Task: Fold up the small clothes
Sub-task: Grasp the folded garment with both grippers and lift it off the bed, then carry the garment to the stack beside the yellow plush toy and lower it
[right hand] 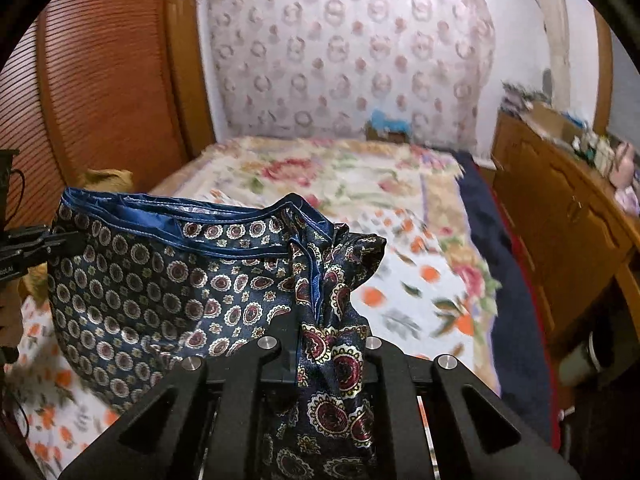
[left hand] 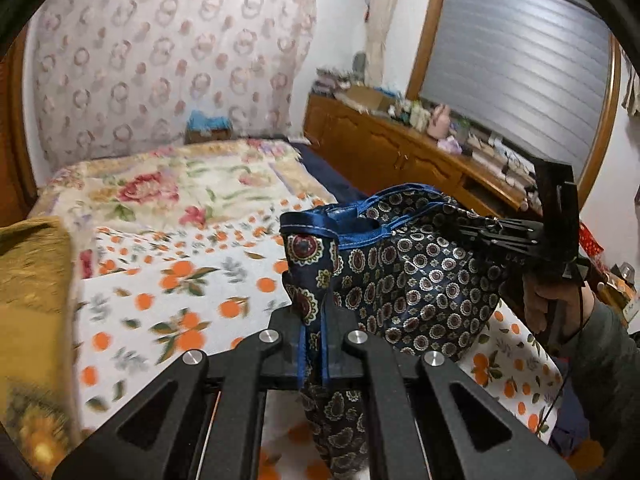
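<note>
Dark blue patterned shorts with a bright blue waistband hang in the air above the bed, stretched between both grippers. My left gripper is shut on one end of the waistband. My right gripper shows at the right of the left wrist view, shut on the other end. In the right wrist view the shorts sag to the left, my right gripper is clamped on their bunched corner, and my left gripper holds the far end at the left edge.
The bed below has an orange-fruit sheet and a floral blanket behind it. A mustard blanket lies at the left. A wooden sideboard with clutter runs along the right; a wooden shutter door stands at the left.
</note>
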Available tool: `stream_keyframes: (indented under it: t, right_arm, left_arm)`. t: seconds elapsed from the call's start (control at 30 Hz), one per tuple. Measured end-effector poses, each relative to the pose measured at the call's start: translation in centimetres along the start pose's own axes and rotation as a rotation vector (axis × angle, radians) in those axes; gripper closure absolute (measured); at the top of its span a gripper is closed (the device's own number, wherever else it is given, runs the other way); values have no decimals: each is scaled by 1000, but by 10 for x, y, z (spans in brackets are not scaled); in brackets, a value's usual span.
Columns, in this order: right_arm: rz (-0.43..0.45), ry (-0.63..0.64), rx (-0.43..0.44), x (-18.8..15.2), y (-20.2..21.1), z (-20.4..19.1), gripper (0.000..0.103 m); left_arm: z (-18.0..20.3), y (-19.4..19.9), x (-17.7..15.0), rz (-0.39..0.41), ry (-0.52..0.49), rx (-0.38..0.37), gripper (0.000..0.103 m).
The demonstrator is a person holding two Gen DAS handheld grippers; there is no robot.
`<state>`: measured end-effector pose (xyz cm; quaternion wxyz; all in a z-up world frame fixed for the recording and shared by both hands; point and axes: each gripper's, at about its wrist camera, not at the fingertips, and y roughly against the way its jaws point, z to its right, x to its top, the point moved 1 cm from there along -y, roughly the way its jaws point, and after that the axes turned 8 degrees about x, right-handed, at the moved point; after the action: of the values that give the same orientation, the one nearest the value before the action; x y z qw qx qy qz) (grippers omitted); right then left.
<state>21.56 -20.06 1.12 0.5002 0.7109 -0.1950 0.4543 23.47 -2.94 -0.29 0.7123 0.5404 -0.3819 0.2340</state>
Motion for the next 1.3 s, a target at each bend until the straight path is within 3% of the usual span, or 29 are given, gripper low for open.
stream_keyframes:
  t: [0.33, 0.63, 0.93, 1.07, 1.3]
  right_arm:
    - [109, 145, 108, 35, 7, -79, 93]
    - [169, 307, 183, 90, -22, -143, 93]
    - [143, 428, 230, 118, -82, -168, 93]
    - [107, 465, 307, 140, -113, -188, 93]
    - [33, 574, 391, 163, -182, -221, 93]
  left_arm:
    - [-68, 88, -21, 135, 82, 149, 97]
    - [-126, 139, -39, 232, 184, 270, 97]
    - [-175, 147, -67, 250, 306, 302, 97]
    - [-190, 155, -86, 246, 357, 320, 97]
    - [-217, 148, -119, 182, 430, 396, 97]
